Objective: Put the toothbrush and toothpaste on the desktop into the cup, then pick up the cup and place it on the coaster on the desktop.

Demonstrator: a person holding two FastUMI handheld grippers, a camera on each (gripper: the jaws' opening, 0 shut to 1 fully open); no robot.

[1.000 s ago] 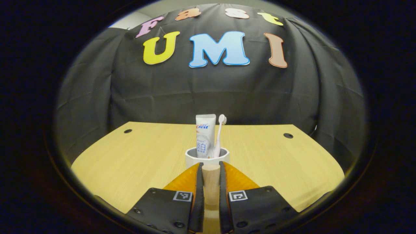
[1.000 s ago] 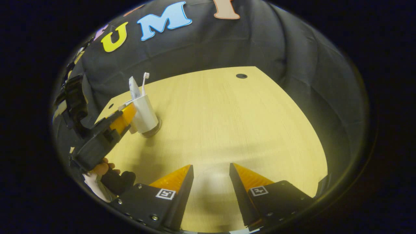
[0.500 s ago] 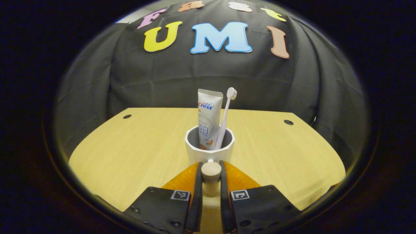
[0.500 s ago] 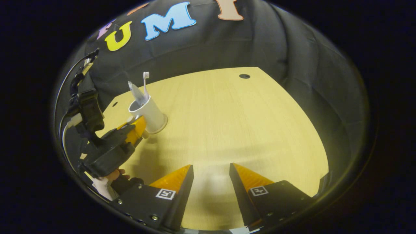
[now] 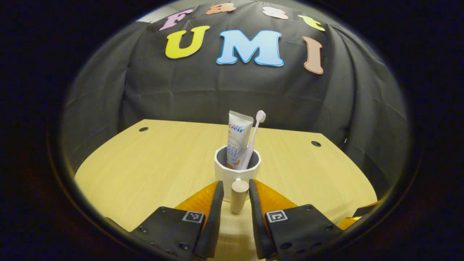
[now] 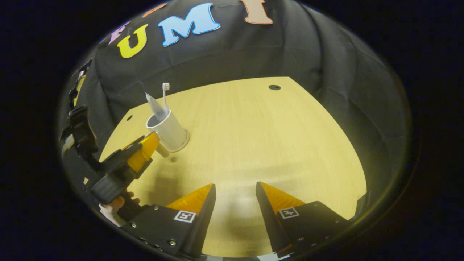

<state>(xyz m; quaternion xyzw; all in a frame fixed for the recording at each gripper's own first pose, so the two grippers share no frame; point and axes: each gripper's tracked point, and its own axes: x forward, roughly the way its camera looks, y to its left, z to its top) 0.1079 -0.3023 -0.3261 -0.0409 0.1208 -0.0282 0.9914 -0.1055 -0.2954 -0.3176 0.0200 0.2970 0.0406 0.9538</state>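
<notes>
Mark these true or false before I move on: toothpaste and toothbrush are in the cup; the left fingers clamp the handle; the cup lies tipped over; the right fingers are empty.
1. Toothpaste and toothbrush stand in the cup: true.
2. Left gripper clamps the wooden handle: false, gaps show on both sides.
3. Cup tipped over: false, it stands upright on the desk.
4. Right gripper holds nothing: true.
</notes>
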